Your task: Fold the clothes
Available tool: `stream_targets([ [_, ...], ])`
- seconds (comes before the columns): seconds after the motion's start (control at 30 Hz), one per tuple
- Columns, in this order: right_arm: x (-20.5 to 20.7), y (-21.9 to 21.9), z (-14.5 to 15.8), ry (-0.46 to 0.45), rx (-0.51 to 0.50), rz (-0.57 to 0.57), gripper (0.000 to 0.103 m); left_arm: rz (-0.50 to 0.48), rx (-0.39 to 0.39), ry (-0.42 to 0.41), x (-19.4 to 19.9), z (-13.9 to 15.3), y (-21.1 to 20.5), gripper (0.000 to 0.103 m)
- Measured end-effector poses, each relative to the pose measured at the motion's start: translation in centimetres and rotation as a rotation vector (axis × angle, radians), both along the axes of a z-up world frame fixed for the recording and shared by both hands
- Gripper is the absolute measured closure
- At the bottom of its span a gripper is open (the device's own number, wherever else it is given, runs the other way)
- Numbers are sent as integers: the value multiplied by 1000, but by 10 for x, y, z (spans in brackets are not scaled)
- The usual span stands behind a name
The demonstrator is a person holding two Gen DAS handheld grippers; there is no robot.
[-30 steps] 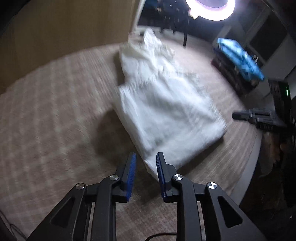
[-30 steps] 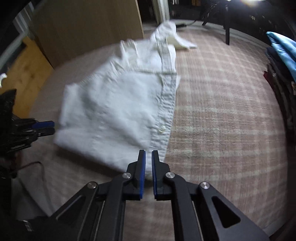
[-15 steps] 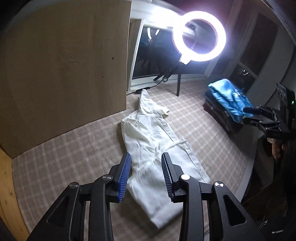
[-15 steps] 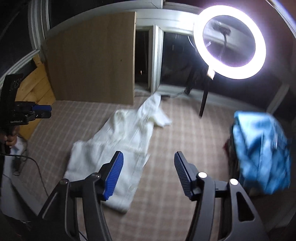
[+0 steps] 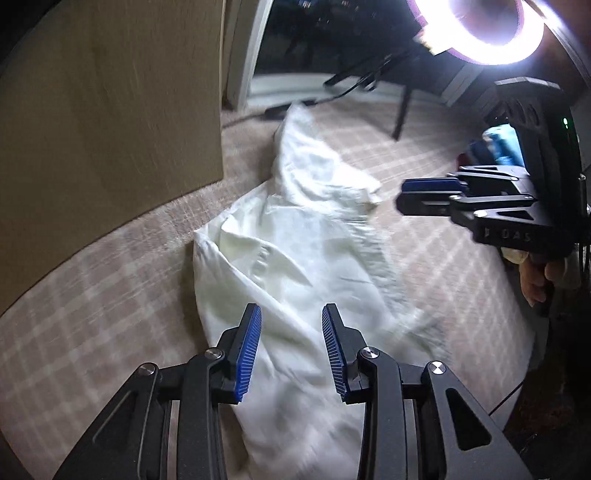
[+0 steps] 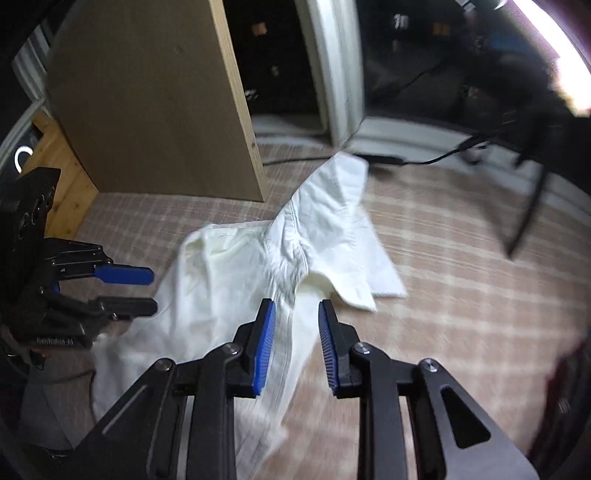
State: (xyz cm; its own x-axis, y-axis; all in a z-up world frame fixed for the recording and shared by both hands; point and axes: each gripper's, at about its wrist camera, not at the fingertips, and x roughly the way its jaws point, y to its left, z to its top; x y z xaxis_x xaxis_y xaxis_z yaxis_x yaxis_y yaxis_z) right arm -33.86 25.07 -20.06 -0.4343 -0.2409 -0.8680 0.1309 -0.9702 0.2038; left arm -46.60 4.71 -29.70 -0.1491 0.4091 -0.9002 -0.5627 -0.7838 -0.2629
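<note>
A white shirt (image 5: 295,258) lies spread and rumpled on a checked, beige-covered surface (image 5: 92,314), partly folded lengthwise, its collar end at the far side from both grippers. The left gripper (image 5: 291,347) hangs over the near part of the shirt with its blue-padded fingers (image 5: 248,347) parted; cloth shows in the gap below them, but the pads press on nothing, so it holds nothing. Ahead of it and to its right, the right gripper (image 5: 430,195) reaches in sideways above the bare surface just beside the shirt's collar flap, held by a hand (image 5: 535,280) at the edge of view. In the right wrist view, the right gripper (image 6: 297,343) points down at the shirt's buttoned front edge, just short of the collar (image 6: 332,280); its jaws are closing, with fabric seen beneath the gap yet no pad touching it. To its left, the left gripper (image 6: 127,290) comes in level over the shirt's left side (fingers apart there too). Beyond the shirt, to the left of both grippers, a wooden board (image 6: 155,103) stands upright on the surface. A lit ring light (image 5: 480,29) glares far ahead on the right, its dark stand legs (image 6: 528,206) planted on the surface past the collar.
</note>
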Motion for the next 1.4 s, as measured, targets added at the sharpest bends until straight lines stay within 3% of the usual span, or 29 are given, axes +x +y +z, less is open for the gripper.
stream_targets([
  [0.07, -21, -5, -22, -30, 23, 28, 79, 15, -48, 2, -15, -20, 4, 70],
  [0.13, -42, -5, -40, -64, 122, 26, 79, 35, -99, 28, -27, -29, 1, 70],
  [0.23, -52, 4, -37, -55, 113, 21, 79, 60, -77, 72, -32, -18, -11, 70],
  [0.27, -51, 4, -28, -11, 147, 16, 74, 63, -82, 100, -32, -13, -14, 69],
  [0.33, -48, 4, -11, 77, 204, 14, 51, 43, -67, 123, -31, -6, -15, 58],
  [0.37, -48, 4, -4, 119, 215, 25, 32, 34, -58, 119, -34, -6, -13, 56],
  [0.4, -50, 4, 0, 145, 231, 32, 26, 28, -74, 116, -37, -10, -10, 56],
  [0.5, -67, 4, -8, 126, 275, 36, 26, 15, -123, 102, -46, -24, 0, 56],
  [0.57, -81, 6, -19, 90, 289, 37, 26, 8, -113, 75, -51, -31, 4, 56],
  [0.77, -102, 8, -46, 25, 285, 68, 26, -48, -140, 106, -50, -38, 16, 55],
  [0.83, -103, 10, -52, 15, 251, 72, 26, -69, -140, 124, -47, -36, 19, 63],
  [0.87, -103, 13, -53, 18, 209, 64, 28, -81, -135, 131, -45, -35, 20, 67],
  [0.93, -102, 17, -51, 26, 132, 61, 49, -97, -116, 131, -43, -33, 22, 80],
  [0.97, -101, 19, -48, 29, 102, 62, 83, -104, -104, 130, -41, -31, 22, 85],
  [1.0, -99, 20, -45, 30, 83, 60, 90, -105, -84, 125, -41, -27, 21, 96],
  [1.13, -86, 22, -17, 72, 21, 44, 95, -104, -28, 132, -35, -8, 13, 97],
  [1.4, -32, 11, 81, 258, -34, 37, 97, -142, 13, 242, 10, 61, -5, 97],
])
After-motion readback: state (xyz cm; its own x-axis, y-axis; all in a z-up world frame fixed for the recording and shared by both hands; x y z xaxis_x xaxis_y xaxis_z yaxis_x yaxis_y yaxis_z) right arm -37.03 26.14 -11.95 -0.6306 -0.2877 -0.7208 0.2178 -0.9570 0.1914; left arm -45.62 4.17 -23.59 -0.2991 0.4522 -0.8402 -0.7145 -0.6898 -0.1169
